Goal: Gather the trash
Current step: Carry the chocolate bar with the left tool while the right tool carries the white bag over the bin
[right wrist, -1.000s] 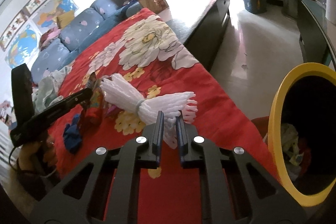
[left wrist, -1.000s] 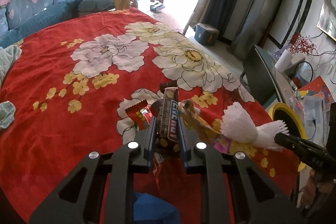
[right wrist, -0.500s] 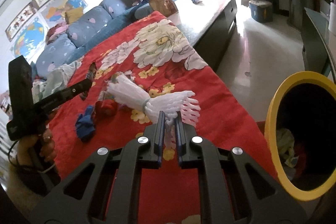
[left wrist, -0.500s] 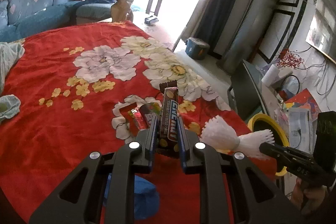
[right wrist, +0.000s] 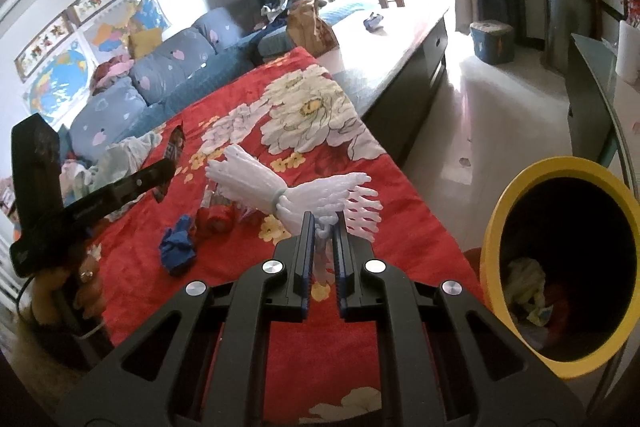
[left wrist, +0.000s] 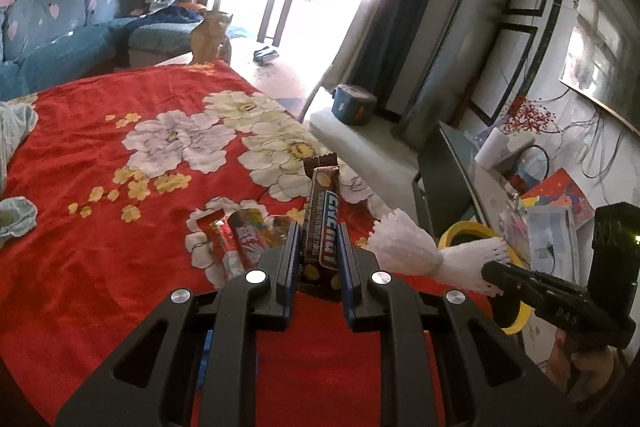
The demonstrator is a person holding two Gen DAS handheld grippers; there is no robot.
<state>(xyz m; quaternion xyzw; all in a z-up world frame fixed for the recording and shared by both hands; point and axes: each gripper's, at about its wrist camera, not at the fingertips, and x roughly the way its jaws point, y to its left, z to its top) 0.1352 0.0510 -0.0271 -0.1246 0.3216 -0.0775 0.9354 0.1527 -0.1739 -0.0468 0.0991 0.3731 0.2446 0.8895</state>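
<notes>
My left gripper [left wrist: 318,247] is shut on a brown energy bar wrapper [left wrist: 322,223] and holds it above the red flowered cloth [left wrist: 100,227]. My right gripper [right wrist: 323,235] is shut on a white foam net sleeve [right wrist: 288,191], lifted off the cloth; the sleeve also shows in the left wrist view [left wrist: 412,253]. The yellow-rimmed trash bin [right wrist: 520,187] stands on the floor to the right, with trash inside. Red snack wrappers [left wrist: 236,239] and a crumpled blue scrap [right wrist: 178,247] lie on the cloth.
A blue sofa [right wrist: 160,83] runs along the far side. A paper bag [right wrist: 308,25] stands on the bare tabletop beyond the cloth. A grey stand [right wrist: 592,99] and a cluttered desk [left wrist: 552,211] are beside the bin. Pale cloths [left wrist: 12,131] lie at the left.
Both grippers have risen from the cloth with their loads. The bar wrapper and foam sleeve now hang higher, and the bin looms larger in the right wrist view.
</notes>
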